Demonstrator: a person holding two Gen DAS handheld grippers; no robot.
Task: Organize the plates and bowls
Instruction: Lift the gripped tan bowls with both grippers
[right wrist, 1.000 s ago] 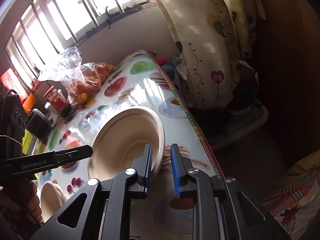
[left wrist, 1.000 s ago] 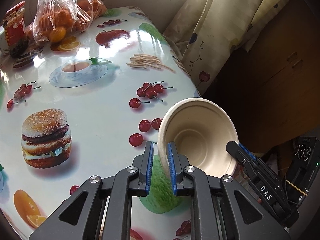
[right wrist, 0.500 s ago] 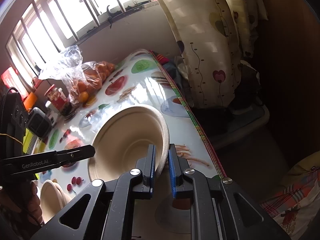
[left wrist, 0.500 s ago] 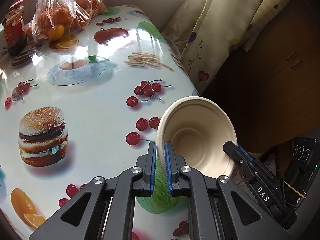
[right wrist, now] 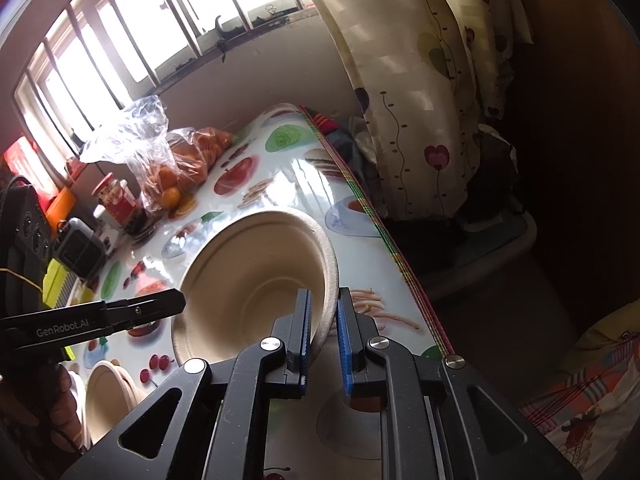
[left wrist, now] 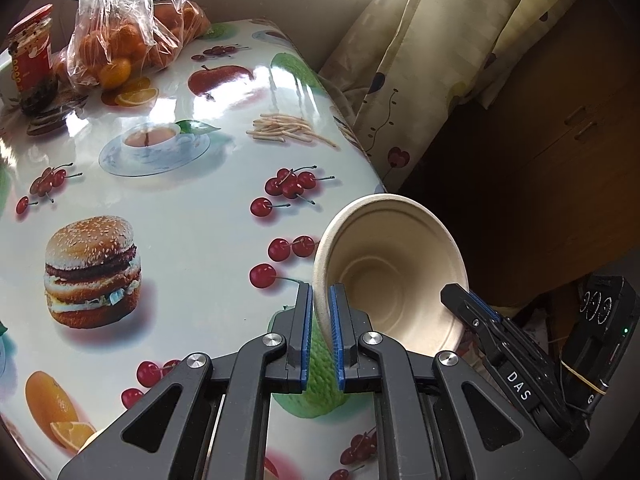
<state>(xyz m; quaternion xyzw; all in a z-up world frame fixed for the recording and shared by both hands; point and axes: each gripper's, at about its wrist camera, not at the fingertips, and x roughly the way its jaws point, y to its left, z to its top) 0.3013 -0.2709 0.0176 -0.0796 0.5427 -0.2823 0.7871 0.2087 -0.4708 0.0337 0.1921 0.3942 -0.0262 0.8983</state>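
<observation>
Home dining rm, oilcloth table (left wrist: 192,216), curtains (right wrist: 420,92), oranges bag (left wrist: 132,40)

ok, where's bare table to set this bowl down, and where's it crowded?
Both grippers, left and right, grip one bowl by opposite rims. Free: the tablecloth between the printed burger and cherries. Crowded: the far end, with the bag of oranges and red-lidded jar; stacked bowls sit at the near left.

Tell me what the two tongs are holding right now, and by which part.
Both grip one paper bowl by its rim: the left tongs on one side, the right tongs on the opposite side.
</observation>
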